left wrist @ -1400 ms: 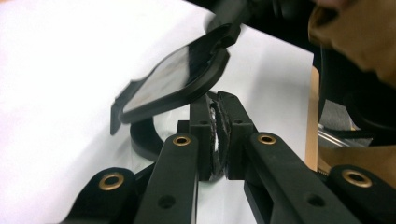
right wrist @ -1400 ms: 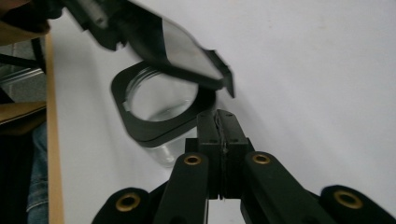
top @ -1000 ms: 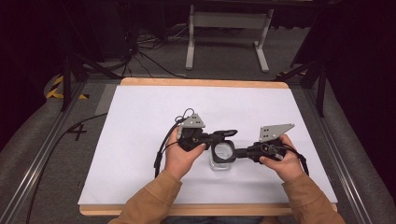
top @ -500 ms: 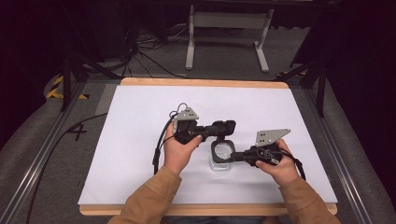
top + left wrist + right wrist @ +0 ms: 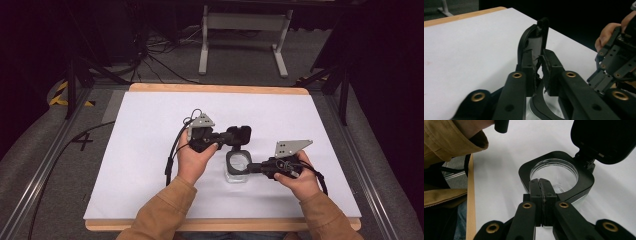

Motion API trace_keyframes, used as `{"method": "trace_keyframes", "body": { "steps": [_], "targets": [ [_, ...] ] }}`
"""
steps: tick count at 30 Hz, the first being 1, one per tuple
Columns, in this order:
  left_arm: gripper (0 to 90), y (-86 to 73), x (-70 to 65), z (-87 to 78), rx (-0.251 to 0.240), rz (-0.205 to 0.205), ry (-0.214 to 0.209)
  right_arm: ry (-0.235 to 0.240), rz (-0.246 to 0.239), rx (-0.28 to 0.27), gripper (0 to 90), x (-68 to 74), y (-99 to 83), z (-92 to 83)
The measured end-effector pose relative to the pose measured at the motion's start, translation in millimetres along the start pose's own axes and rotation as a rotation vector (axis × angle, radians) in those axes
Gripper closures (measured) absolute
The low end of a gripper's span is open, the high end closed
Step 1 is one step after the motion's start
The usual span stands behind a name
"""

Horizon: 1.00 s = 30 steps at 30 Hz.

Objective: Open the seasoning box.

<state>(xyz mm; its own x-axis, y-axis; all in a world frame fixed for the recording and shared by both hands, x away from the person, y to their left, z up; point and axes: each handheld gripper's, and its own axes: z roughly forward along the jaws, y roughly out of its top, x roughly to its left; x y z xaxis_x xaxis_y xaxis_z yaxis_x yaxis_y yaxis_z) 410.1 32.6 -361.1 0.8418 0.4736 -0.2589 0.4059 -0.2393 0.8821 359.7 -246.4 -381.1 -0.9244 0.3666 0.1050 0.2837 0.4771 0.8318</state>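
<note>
High view: clear glass jar with a square black plastic collar [image 5: 237, 167] stands on the white table [image 5: 140, 150], between the two hands. Its black hinged flip lid [image 5: 239, 135] is swung up and back. Left gripper [image 5: 235, 136] reaches to the lid; right gripper [image 5: 250, 167] sits at the collar's near edge.

Left gripper view: jaws have just been opening; lid [image 5: 535, 37] stands edge-on between the pads, a narrow gap visible, so the pads are no longer pinching it.

Right gripper view: jaws pressed together at the collar [image 5: 556, 176] rim; whether they pinch the rim or merely touch it, cannot tell. Lid [image 5: 602, 141] open at upper right
</note>
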Motion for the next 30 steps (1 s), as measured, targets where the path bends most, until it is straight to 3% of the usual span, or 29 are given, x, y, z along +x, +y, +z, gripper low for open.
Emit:
{"method": "trace_keyframes", "body": {
  "steps": [6, 7, 9, 10, 11, 14, 15, 20, 24, 26, 28, 30],
  "targets": [
    [74.3, 1.3, -3.0, -23.3, 0.014, -0.001, 0.008, -0.023, 0.009, -0.048, 90.0, -0.5, 2.6, -11.7],
    [73.5, 1.0, -4.5, -28.0, 0.022, 0.005, 0.029, -0.030, 0.013, -0.054, 90.0, -1.0, 3.2, -14.7],
    [70.7, 0.0, -8.0, -37.8, 0.063, 0.054, 0.085, -0.045, 0.022, -0.065, 90.0, -2.5, 3.6, -21.2],
    [69.6, -1.0, -9.0, -42.3, 0.081, 0.064, 0.101, -0.059, 0.028, -0.074, 86.1, -3.5, 3.4, -23.9],
    [69.0, -2.1, -9.4, -45.8, 0.090, 0.066, 0.111, -0.070, 0.046, -0.087, 80.0, -4.5, 3.1, -26.9],
    [66.4, -6.3, -7.3, -55.8, 0.107, 0.067, 0.119, -0.095, 0.058, -0.102, 78.9, -7.1, 2.0, -33.1],
    [64.9, -9.3, -5.3, -61.8, 0.121, 0.070, 0.134, -0.142, 0.069, -0.099, 75.5, -10.3, 0.4, -40.5],
    [61.3, -29.1, 10.6, -91.7, 0.179, 0.063, 0.194, -0.205, 0.092, -0.115, 71.0, -18.7, -1.2, -54.3],
    [56.1, -42.0, 24.2, -110.8, 0.236, 0.047, 0.239, -0.290, 0.114, -0.076, 63.5, -25.6, -5.3, -62.1],
    [55.5, -47.0, 29.2, -116.9, 0.244, 0.027, 0.258, -0.303, 0.124, -0.069, 61.4, -27.0, -6.7, -63.3],
    [54.3, -51.4, 36.0, -124.3, 0.244, 0.013, 0.279, -0.355, 0.137, -0.035, 55.2, -32.9, -12.1, -66.8],
    [52.0, -55.1, 43.8, -129.9, 0.258, 0.001, 0.282, -0.377, 0.157, 0.003, 48.4, -38.4, -17.4, -68.7]
  ]
}}
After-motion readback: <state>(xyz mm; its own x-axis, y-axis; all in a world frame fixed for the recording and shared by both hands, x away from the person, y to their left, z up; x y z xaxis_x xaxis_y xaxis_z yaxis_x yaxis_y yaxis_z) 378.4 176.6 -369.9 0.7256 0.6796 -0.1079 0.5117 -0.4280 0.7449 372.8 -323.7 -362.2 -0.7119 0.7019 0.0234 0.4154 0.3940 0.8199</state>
